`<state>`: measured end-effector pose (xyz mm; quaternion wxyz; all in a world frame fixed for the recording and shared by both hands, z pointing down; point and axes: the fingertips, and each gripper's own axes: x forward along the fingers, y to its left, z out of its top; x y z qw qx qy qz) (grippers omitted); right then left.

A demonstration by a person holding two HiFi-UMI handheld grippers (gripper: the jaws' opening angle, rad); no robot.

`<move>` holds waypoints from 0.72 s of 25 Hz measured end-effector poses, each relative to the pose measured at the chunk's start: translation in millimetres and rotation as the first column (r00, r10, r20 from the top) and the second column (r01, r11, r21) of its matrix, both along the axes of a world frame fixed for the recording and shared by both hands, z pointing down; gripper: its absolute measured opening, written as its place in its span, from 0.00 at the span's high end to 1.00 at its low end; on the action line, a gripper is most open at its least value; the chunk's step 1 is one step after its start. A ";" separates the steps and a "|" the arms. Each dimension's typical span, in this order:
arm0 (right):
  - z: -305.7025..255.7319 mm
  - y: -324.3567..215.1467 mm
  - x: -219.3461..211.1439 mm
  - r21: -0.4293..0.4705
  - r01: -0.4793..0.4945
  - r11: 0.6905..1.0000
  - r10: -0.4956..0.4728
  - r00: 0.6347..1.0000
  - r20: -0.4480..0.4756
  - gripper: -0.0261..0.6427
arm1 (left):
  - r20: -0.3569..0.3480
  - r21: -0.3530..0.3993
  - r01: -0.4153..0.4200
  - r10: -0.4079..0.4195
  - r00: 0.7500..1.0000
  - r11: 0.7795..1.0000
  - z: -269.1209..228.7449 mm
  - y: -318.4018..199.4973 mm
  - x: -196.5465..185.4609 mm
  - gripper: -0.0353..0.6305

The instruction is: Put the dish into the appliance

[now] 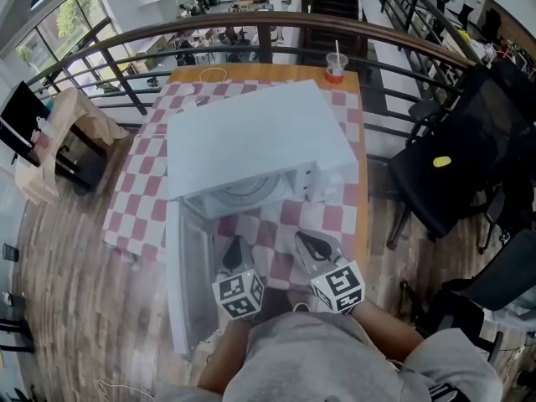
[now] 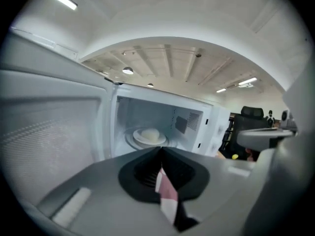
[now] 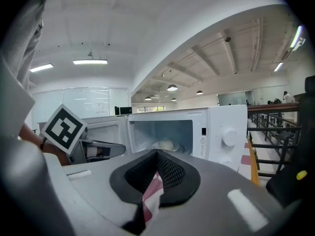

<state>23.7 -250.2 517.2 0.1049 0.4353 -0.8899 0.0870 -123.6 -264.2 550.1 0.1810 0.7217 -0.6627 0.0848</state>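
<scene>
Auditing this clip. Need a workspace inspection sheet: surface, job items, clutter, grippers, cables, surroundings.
Surface: table under a red-and-white checked cloth.
Job's things: white microwave, door swung open; dish on the turntable inside.
Clutter: cup with straw at the table's far edge.
Grippers: left gripper and right gripper both shut, empty, in front of the microwave.
Cables: thin pale cord near the far edge, probably a cable.
Surroundings: railing; black chairs at right.
</scene>
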 end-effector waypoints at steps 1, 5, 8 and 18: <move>-3.1 5.2 3.8 0.003 -0.004 1.000 0.004 1.000 0.001 0.96 | 0.006 0.008 -0.003 0.003 1.000 1.000 -6.2 9.4 1.8 0.93; -14.5 20.4 19.9 0.029 -0.010 1.000 0.010 1.000 0.001 0.96 | 0.008 0.058 -0.001 0.001 1.000 0.998 -31.7 37.2 4.7 0.93; -18.0 34.9 35.3 0.026 -0.015 1.000 0.015 1.000 0.001 0.96 | 0.006 0.072 0.008 -0.008 1.000 0.997 -42.8 57.7 5.7 0.93; -23.9 43.6 57.3 0.001 -0.098 0.995 0.098 0.995 -0.024 0.96 | 0.002 0.079 -0.041 0.041 0.999 0.996 -55.9 71.5 6.6 0.93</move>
